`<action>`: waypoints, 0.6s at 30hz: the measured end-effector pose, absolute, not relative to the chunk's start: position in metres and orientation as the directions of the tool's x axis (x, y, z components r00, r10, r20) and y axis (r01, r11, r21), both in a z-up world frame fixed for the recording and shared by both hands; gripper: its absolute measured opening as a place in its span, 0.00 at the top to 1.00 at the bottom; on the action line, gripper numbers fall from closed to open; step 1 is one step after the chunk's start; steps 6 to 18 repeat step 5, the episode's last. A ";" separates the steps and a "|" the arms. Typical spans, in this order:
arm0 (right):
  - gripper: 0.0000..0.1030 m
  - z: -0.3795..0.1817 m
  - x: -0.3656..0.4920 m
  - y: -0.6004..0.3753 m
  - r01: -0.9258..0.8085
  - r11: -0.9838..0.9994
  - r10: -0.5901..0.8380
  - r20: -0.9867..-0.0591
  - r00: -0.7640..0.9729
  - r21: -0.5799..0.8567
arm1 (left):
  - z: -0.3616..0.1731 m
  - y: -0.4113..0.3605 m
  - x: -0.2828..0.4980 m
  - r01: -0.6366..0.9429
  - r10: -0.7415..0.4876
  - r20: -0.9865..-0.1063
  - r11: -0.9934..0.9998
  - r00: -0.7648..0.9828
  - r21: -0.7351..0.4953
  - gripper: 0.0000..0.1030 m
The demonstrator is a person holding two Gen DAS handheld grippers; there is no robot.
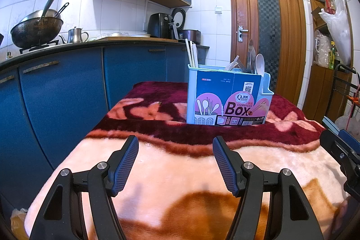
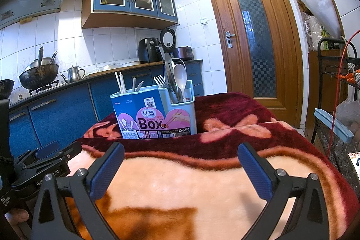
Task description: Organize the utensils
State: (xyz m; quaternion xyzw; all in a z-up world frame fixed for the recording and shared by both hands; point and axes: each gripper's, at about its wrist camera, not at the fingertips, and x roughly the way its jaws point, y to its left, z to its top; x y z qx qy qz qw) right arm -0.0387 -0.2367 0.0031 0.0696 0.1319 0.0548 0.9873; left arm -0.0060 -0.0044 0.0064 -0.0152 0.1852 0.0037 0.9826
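A light blue utensil box with a "Chopsticks Box" label stands upright on the blanket-covered table. It also shows in the right wrist view. It holds chopsticks, a white spoon, a fork and metal utensils. My left gripper is open and empty, low over the blanket, in front of the box. My right gripper is open and empty, also in front of the box. The left gripper's body shows at the left of the right wrist view.
Blue kitchen cabinets with a counter run along the left, carrying a wok, a kettle and an air fryer. A wooden door is behind the table. A black wire rack stands at the right.
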 end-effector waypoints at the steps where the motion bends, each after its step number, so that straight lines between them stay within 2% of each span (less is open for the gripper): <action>1: 0.00 0.003 -0.039 -0.237 -0.090 0.984 0.127 -0.252 0.959 0.152 | 0.006 -0.004 -0.006 -0.013 0.002 -0.364 1.000 0.932 -0.028 0.32; 18: 0.00 0.003 -0.039 -0.237 -0.090 0.984 0.127 -0.253 0.959 0.152 | 0.006 -0.004 -0.006 -0.012 0.001 -0.367 1.000 0.930 -0.028 0.32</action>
